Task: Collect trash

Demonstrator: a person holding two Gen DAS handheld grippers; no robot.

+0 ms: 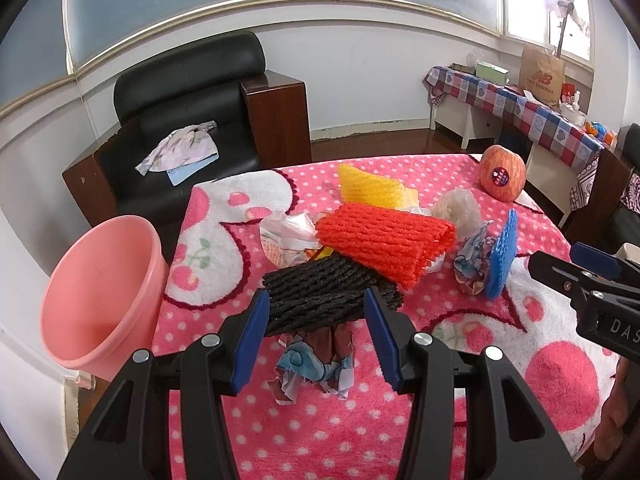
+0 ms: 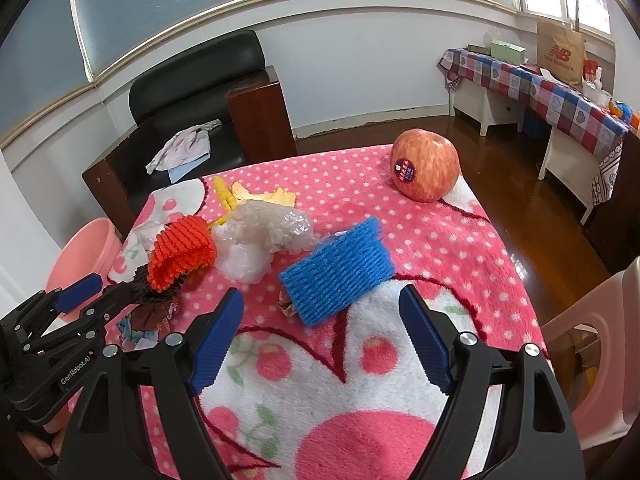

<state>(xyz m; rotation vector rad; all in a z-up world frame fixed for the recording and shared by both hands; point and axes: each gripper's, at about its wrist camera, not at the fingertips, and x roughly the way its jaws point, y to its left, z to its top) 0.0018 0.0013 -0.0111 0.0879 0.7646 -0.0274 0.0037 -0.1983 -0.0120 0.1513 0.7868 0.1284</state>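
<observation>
We hold two black grippers with blue pads over a table spread with a pink polka-dot fleece blanket (image 1: pixel 280 420), its litter heaped toward the far left corner. Our left gripper (image 1: pixel 316 312) stands with its jaws parted to a middling width and nothing clamped between them; the black foam fruit net (image 1: pixel 324 292) lies just ahead of the fingertips, its long axis running crosswise to the fingers, from one pad toward the other. Whether the left pad already touches it we cannot tell. A crumpled printed wrapper (image 1: pixel 316 364) lies under the net's near edge, directly between the fingers.

Our right gripper (image 2: pixel 322 308) is spread wide and empty, with the blue foam fruit net (image 2: pixel 336 270) just ahead, angled up toward the right. The left is plainly the nearer hand for the black net.

The round pink plastic bin (image 1: pixel 100 292) waits off the table's left edge, mouth tipped toward us, so we judge the carry short and leftward. The red apple with a sticker (image 2: pixel 426 170) sits apart at the far right corner.
</observation>
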